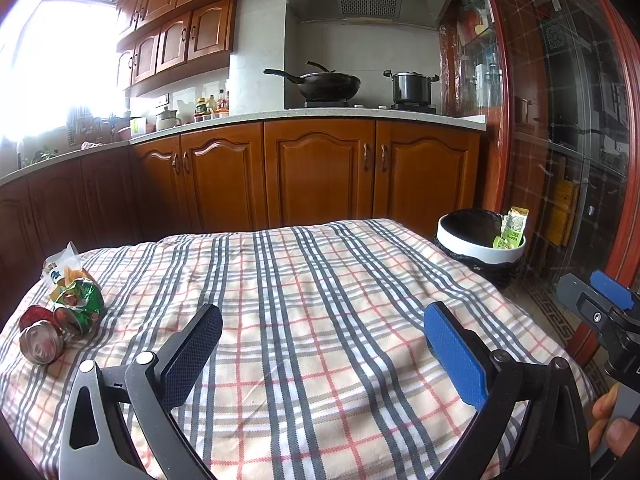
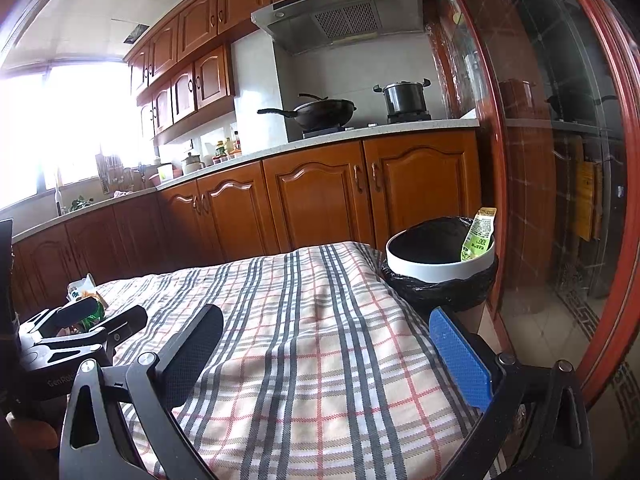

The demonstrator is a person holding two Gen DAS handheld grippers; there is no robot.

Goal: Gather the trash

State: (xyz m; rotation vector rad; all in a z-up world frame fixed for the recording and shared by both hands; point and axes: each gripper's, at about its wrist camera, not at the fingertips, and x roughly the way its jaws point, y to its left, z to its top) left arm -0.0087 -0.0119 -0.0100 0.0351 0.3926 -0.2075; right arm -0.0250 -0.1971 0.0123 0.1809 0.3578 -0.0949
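- The white-rimmed bin lined with a black bag [image 1: 480, 240] shows only its dark mouth; its inside cannot be seen.
- The green-and-yellow snack wrapper [image 2: 478, 234] at the bin's three o'clock rim has its lower part sunk from sight.
- From the right wrist, the left gripper [image 2: 86, 322] covers most of the crumpled green foil packet [image 2: 93, 314].
- The window at nine o'clock [image 1: 52, 68] is glare.
- Labels on the small condiment bottles [image 1: 210, 106] are unreadable.

Woven checked cloth [image 1: 320, 300], glossy crushed metal can [image 1: 40, 342], shiny foil wrapper [image 1: 82, 304], varnished wood cabinets [image 1: 320, 172].
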